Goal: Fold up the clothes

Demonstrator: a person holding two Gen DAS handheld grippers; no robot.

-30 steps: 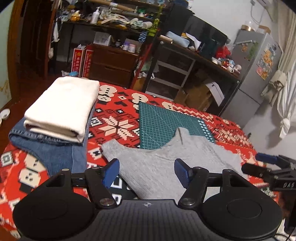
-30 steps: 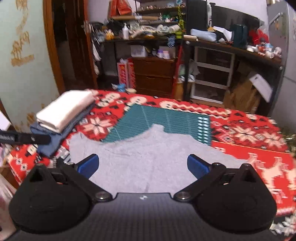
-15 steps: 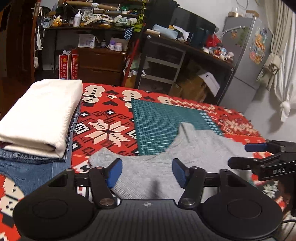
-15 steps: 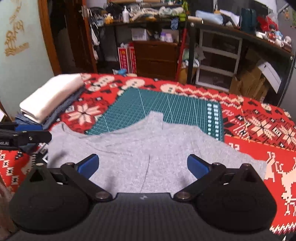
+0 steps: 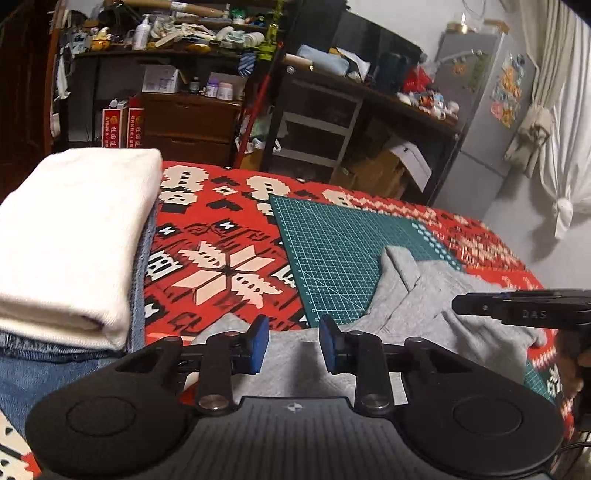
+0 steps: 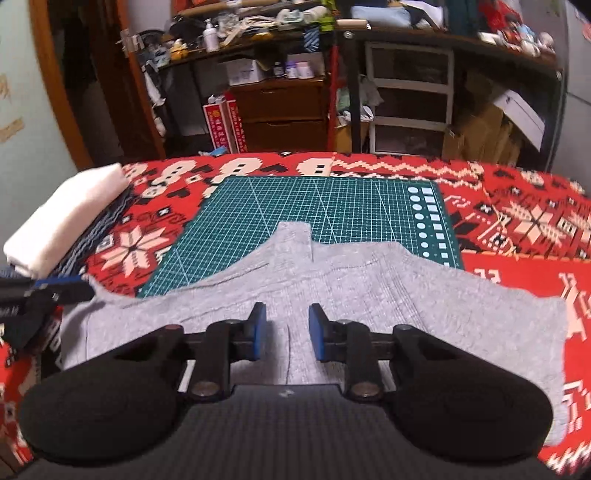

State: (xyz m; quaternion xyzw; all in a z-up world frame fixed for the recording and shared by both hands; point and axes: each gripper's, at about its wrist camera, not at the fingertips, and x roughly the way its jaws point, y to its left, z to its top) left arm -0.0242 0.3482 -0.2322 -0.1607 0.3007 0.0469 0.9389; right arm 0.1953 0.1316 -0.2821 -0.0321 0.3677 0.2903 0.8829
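- the grey garment (image 6: 369, 295) lies spread flat on the bench, partly over the green cutting mat (image 6: 325, 206) and partly over the red patterned cloth (image 6: 517, 221); it sits directly ahead of and beneath both sets of fingers.
- a narrow tab of the grey garment points away from the fingers onto the mat, seen from the right wrist.
- the right gripper (image 6: 283, 332) hangs low over the garment's near middle, its blue fingers (image 6: 258, 332) apart with a narrow gap and grey fabric visible between them, nothing clamped.
- the left gripper (image 5: 293, 343) sits over the garment's near edge, its blue fingers (image 5: 258, 343) likewise apart, holding nothing.
- beyond the left fingers' left side, a folded cream garment (image 5: 74, 236) rests on top of folded blue jeans (image 5: 48, 373).
- far past the fingers stand cluttered shelves (image 5: 184, 33) and a wooden dresser (image 5: 188, 125).
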